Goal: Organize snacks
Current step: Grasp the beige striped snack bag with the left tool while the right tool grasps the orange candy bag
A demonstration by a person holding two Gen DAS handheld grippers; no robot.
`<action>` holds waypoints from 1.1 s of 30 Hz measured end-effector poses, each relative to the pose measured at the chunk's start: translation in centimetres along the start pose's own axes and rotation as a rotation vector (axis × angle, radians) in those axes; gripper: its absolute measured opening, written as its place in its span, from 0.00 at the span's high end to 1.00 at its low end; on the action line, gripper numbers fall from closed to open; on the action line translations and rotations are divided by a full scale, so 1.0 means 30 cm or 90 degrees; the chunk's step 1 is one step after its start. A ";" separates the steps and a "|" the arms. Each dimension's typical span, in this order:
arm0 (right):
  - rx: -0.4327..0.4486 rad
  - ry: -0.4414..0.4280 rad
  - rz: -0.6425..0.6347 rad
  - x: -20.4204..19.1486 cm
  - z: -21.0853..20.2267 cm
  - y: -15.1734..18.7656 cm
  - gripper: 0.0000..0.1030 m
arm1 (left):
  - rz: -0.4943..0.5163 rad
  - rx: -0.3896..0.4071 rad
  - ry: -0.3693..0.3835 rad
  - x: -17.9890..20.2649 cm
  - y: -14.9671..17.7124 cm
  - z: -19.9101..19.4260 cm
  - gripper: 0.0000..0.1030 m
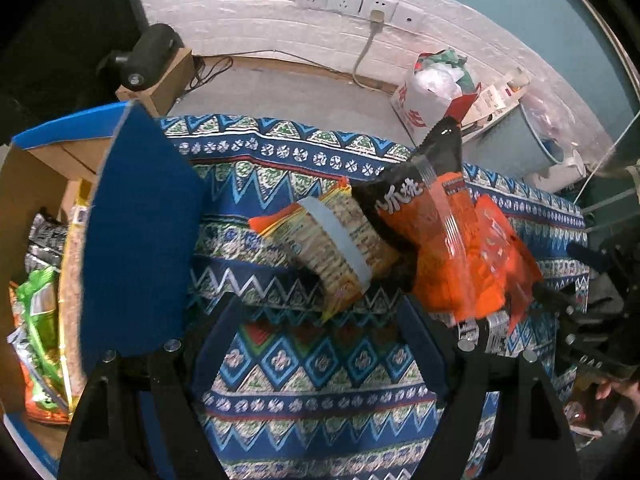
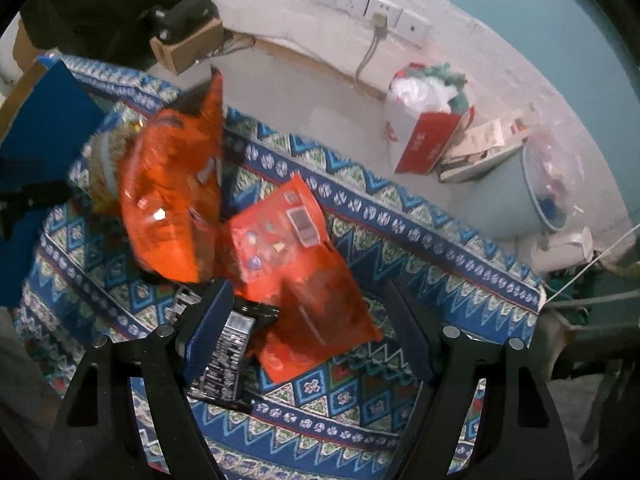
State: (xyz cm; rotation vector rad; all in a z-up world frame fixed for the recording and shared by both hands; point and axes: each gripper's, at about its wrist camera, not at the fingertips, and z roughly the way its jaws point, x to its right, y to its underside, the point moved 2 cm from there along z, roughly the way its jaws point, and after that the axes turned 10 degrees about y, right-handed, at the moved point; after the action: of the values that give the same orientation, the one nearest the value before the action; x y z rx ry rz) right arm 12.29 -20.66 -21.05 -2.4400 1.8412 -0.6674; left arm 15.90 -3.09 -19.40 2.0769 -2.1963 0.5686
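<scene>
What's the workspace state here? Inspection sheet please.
Surface: patterned blue cloth covers the table.
Job's things: cracker pack with pale band and orange snack bags piled mid-cloth; orange bag flat; black-and-white pouch beside it; cardboard box with blue flap already holds snacks.
Clutter: nothing seen on the cloth.
Grippers: left hand-held gripper open, empty; right hand-held gripper open over the bags, holding nothing.
Cables: grey cord plugged into wall sockets.
Surroundings: red-and-white bag, pale bin, floor.
</scene>
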 end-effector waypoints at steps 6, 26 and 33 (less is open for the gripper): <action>-0.013 -0.009 -0.011 -0.006 0.083 0.006 0.26 | -0.033 0.010 0.016 0.003 -0.050 0.049 0.21; -0.041 -0.019 -0.081 -0.080 0.220 0.037 0.24 | -0.072 -0.023 0.030 -0.006 -0.050 0.203 0.26; -0.082 -0.023 0.013 0.003 0.248 0.043 0.24 | -0.001 -0.046 0.028 0.046 -0.009 0.206 0.46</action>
State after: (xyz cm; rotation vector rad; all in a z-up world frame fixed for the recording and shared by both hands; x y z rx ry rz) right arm 13.65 -22.94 -28.12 -2.4881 1.9515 -0.5155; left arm 17.29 -6.31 -24.66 2.0116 -2.1578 0.5221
